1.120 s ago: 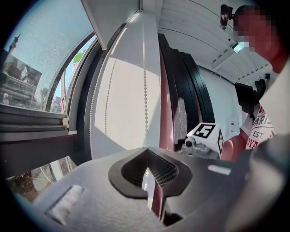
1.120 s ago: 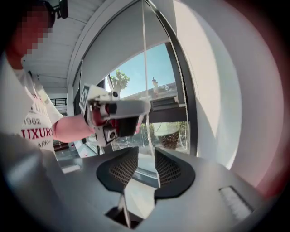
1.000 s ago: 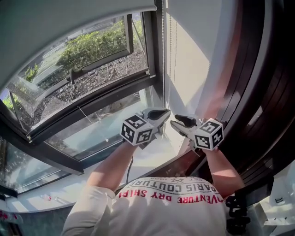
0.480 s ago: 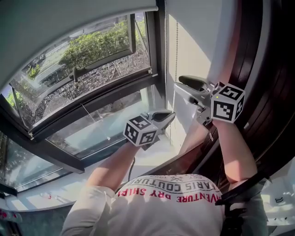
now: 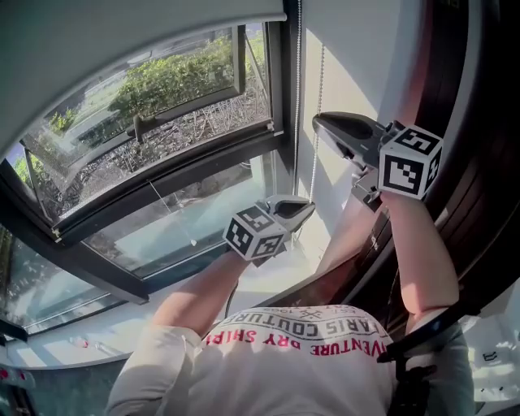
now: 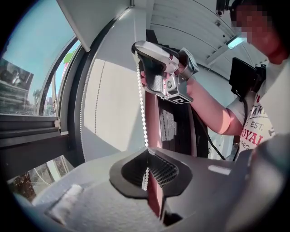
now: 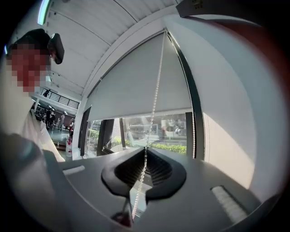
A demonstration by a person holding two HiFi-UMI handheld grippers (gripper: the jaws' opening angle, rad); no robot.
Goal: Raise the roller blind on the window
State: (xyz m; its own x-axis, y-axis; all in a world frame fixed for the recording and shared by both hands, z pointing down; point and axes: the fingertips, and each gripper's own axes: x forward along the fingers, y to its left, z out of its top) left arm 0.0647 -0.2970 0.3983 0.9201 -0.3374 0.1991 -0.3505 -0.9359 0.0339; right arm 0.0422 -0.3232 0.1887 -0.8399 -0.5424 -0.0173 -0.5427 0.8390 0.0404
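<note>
The grey roller blind (image 5: 122, 20) covers the top of the window, and its lower edge hangs above the glass (image 7: 136, 90). A white bead chain (image 5: 318, 97) hangs down the right side of the window frame. My left gripper (image 5: 305, 207) is low, near the sill, shut on the chain (image 6: 142, 99), which runs up out of its jaws (image 6: 147, 156). My right gripper (image 5: 318, 122) is higher up on the same chain. Its jaws are closing, and the chain (image 7: 156, 95) passes between the pads (image 7: 145, 156), which look pressed on it.
The dark window frame (image 5: 162, 183) stands tilted open, with shrubs outside. A white wall (image 5: 349, 73) rises just right of the chain, and a dark wooden panel (image 5: 479, 162) lies beyond it. The white sill (image 5: 268, 276) runs below the grippers.
My right gripper has risen from beside the left one to well above it along the chain, and its jaws have come together. The left gripper has stayed low and shut.
</note>
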